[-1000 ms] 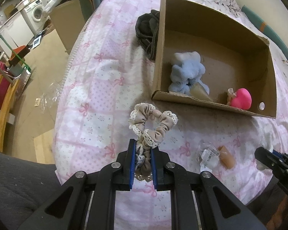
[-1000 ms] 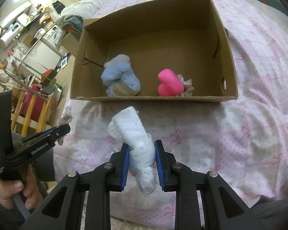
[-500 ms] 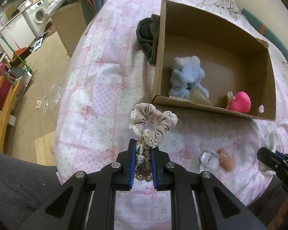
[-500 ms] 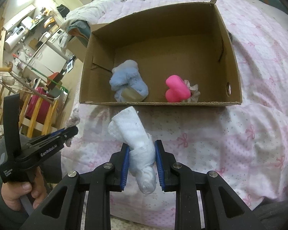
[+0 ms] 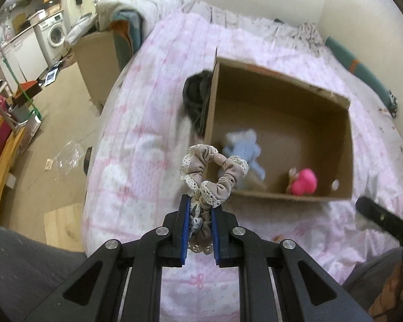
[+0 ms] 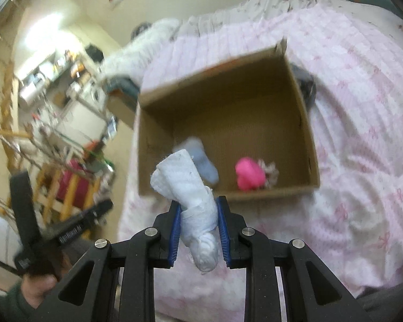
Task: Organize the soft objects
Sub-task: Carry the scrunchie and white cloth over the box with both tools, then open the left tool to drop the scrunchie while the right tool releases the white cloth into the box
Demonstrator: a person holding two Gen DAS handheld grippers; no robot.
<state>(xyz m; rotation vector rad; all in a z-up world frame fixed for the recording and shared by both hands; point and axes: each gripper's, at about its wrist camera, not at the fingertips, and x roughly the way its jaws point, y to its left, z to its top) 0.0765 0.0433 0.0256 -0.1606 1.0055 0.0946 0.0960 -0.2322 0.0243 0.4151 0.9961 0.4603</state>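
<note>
The left gripper clamps a lace-trimmed scrunchie. The right gripper pinches a white rolled cloth. The cardboard box lies just ahead of both.

The left gripper is clamped on a beige lace-trimmed scrunchie, whose loop rises in front of the near left corner of an open cardboard box. The box sits on a pink bedspread, with a blue plush toy and a pink heart-shaped toy inside along its near wall. A dark bundle of cloth lies touching the box's left wall outside.
</note>
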